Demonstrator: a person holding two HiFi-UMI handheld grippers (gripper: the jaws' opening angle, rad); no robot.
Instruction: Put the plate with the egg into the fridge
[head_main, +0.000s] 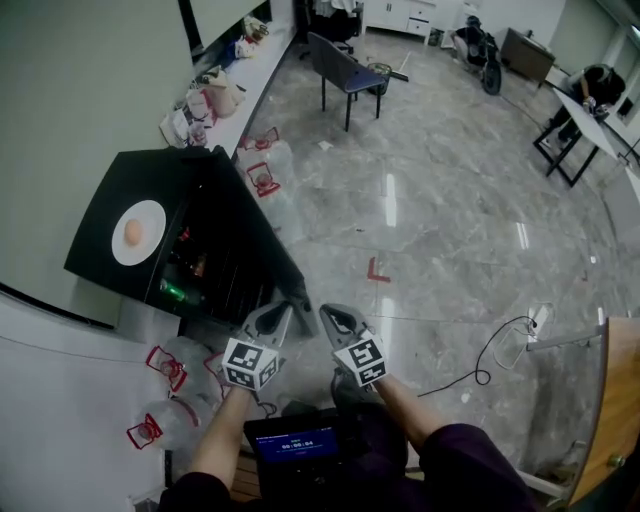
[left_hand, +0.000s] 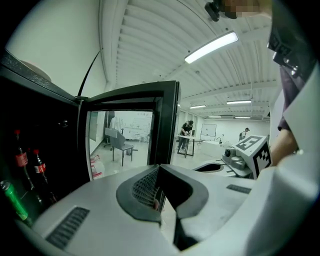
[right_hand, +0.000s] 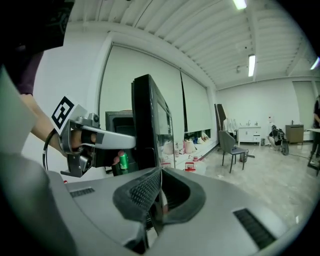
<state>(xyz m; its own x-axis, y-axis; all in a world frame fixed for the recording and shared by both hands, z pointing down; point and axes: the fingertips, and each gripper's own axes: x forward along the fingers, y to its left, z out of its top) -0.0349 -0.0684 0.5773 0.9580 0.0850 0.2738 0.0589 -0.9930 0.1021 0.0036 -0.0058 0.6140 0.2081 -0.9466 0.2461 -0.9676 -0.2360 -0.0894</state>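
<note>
A white plate (head_main: 138, 232) with a brown egg (head_main: 133, 232) lies on top of the black fridge (head_main: 120, 200) at the left of the head view. The fridge door (head_main: 262, 252) stands open, showing bottles (left_hand: 20, 157) and a green can (right_hand: 123, 161) inside. My left gripper (head_main: 283, 308) and right gripper (head_main: 328, 312) hover side by side just off the door's free edge, both shut with nothing in them. In the left gripper view the shut left gripper (left_hand: 159, 172) faces the glass door (left_hand: 125, 140). In the right gripper view the right gripper (right_hand: 161, 176) sits below the door edge (right_hand: 150, 125).
Water jugs with red handles (head_main: 265, 178) stand on the floor behind the fridge, and more (head_main: 165, 368) lie near my feet. A counter with bags (head_main: 215, 100) runs along the wall. A chair (head_main: 345, 70) stands further back, and a cable (head_main: 490, 355) lies at right.
</note>
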